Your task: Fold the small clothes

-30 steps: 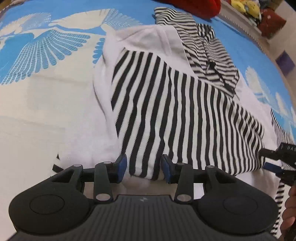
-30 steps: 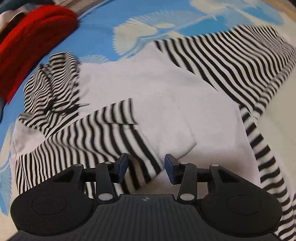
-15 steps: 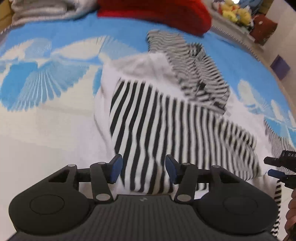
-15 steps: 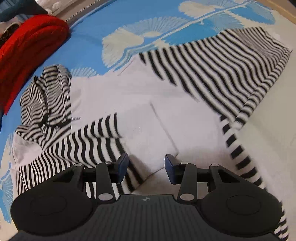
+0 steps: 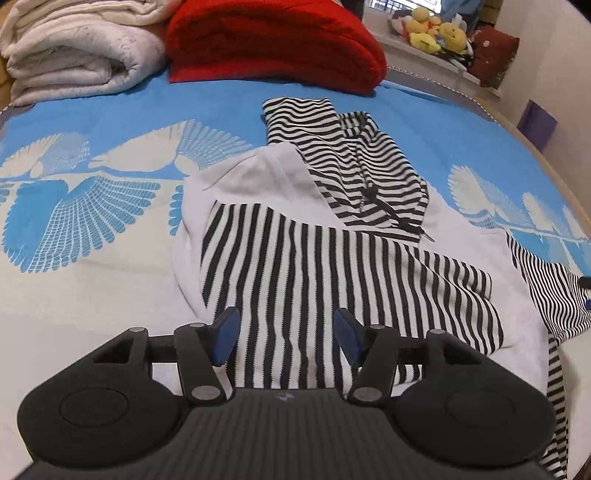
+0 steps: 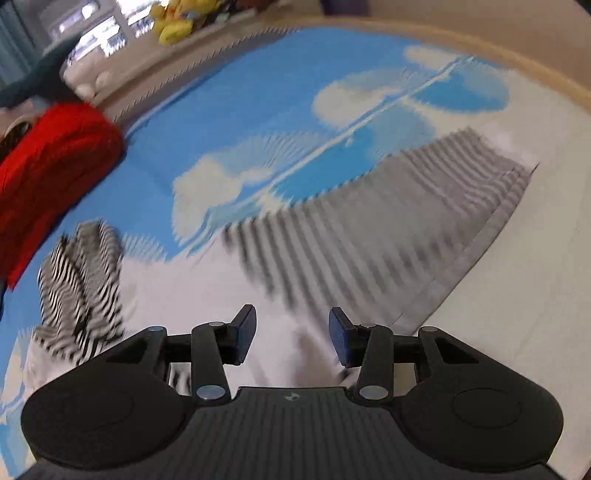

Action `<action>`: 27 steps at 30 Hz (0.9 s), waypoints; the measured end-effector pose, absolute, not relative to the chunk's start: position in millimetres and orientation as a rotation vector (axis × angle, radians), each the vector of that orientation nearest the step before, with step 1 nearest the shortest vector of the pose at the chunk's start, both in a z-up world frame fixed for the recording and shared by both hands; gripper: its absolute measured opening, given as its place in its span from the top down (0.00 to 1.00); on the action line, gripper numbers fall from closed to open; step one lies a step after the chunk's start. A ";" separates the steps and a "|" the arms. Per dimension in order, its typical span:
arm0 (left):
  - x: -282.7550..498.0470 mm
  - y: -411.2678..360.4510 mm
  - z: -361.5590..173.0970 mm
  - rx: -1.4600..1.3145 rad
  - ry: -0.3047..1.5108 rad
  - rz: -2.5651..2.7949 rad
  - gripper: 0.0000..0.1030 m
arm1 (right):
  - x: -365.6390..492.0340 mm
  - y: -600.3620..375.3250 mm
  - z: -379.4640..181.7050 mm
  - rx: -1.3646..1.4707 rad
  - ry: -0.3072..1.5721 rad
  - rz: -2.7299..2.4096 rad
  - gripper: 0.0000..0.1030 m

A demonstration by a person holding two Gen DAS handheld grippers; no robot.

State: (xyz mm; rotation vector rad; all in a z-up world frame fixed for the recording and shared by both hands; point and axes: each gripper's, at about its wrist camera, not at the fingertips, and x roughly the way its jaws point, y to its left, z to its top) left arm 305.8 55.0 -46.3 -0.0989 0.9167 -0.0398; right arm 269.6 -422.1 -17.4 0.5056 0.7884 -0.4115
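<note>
A white hooded top point(image 5: 258, 177) with black-and-white striped sleeves lies flat on a blue-and-white bedspread point(image 5: 110, 229). One striped sleeve point(image 5: 332, 280) is folded across its white body, below the striped hood point(image 5: 351, 166). My left gripper point(image 5: 286, 338) hovers above that sleeve's near end. Its jaws are opening and the pads press on nothing. In the blurred right wrist view my right gripper point(image 6: 291, 334) is open and empty above the white body point(image 6: 221, 295). The other striped sleeve point(image 6: 388, 229) lies stretched out ahead of it, with the hood point(image 6: 81, 288) at the left.
A red folded blanket point(image 5: 273, 40) and a rolled white blanket point(image 5: 74, 48) lie at the head of the bed. Yellow plush toys point(image 5: 436, 33) sit on a ledge beyond. The bed's edge point(image 5: 554, 158) curves along the right.
My left gripper has lifted off the folded sleeve and its jaws have widened. My right gripper has swung away from the folded part toward the outstretched sleeve and left the left wrist view.
</note>
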 end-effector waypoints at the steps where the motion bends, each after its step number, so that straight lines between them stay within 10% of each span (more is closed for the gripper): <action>1: 305.0 53.1 -46.4 -0.098 0.916 -0.045 0.40 | 266.4 -434.9 -13.5 0.501 0.765 -0.427 0.56; 27: 306.0 45.5 -53.0 -0.090 0.927 -0.067 0.40 | 252.9 -634.0 -100.5 0.789 0.615 -0.721 0.60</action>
